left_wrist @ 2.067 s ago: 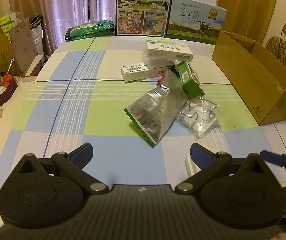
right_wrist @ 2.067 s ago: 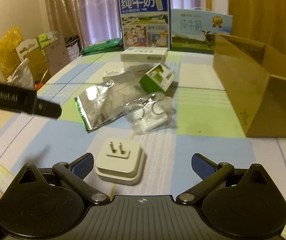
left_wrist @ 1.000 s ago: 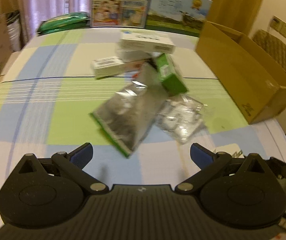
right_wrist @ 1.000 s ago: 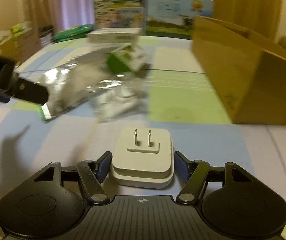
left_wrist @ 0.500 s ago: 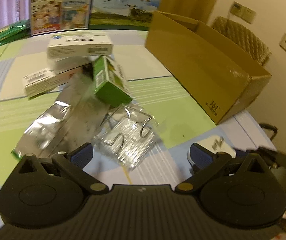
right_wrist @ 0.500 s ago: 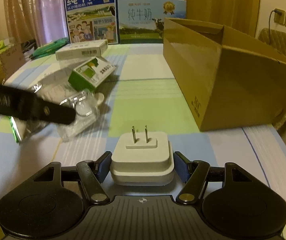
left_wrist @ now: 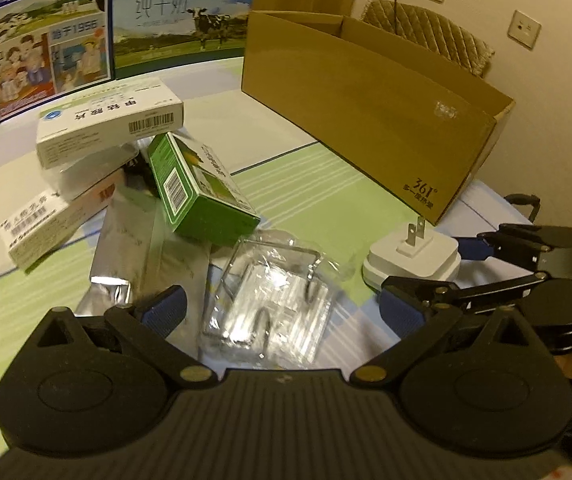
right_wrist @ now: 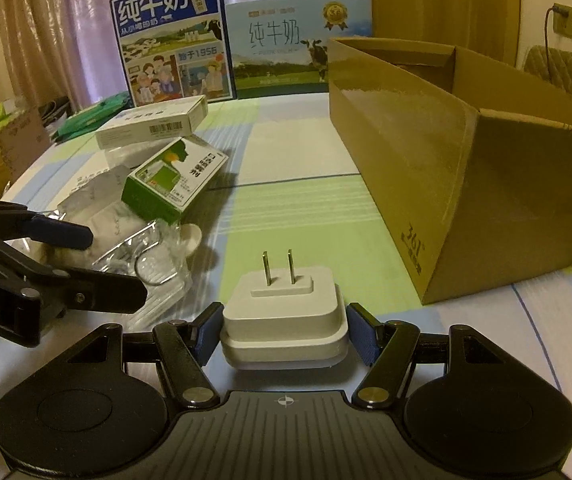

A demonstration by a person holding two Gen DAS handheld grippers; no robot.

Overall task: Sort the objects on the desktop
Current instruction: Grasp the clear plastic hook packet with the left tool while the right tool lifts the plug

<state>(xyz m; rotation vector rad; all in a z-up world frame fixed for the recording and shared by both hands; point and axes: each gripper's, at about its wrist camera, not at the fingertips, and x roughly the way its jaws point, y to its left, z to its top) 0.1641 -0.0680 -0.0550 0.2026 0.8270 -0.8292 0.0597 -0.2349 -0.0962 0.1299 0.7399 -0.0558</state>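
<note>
Right wrist view: my right tool (right_wrist: pixel 284 334) is pinched onto the white plug adapter (right_wrist: pixel 284 316), blue pads pressed against its two side walls, prongs pointing up and away from me. The adapter looks stiff, light, smooth plastic, so I judge it could slip if squeezed on the rounded corners; flat sides low on the body are the right place to hold, and that is where the pads sit. I cannot tell whether it is lifted off the counter (right_wrist: pixel 298 200) or resting on it. The open cardboard box (right_wrist: pixel 466 168) stands just to the right, near the adapter, probably where it goes.

From the left wrist camera, my left tool (left_wrist: pixel 282 312) is spread wide, holding nothing, hovering over the clear plastic packet of metal hooks (left_wrist: pixel 270 300). That packet looks crinkly, soft and slick; I'd grab it by an edge or across the middle, since the film will buckle. Light, not fragile. Beside it lies a silver foil pouch (left_wrist: pixel 134 248), also floppy, partly under the green carton (left_wrist: pixel 198 188). The green carton leans on the pile; the white medicine box (left_wrist: pixel 106 128) sits on top of other packs behind it. Cartons are rigid and light, easy across the short sides. The adapter is also seen here, gripped by the right tool at the box corner.
</note>
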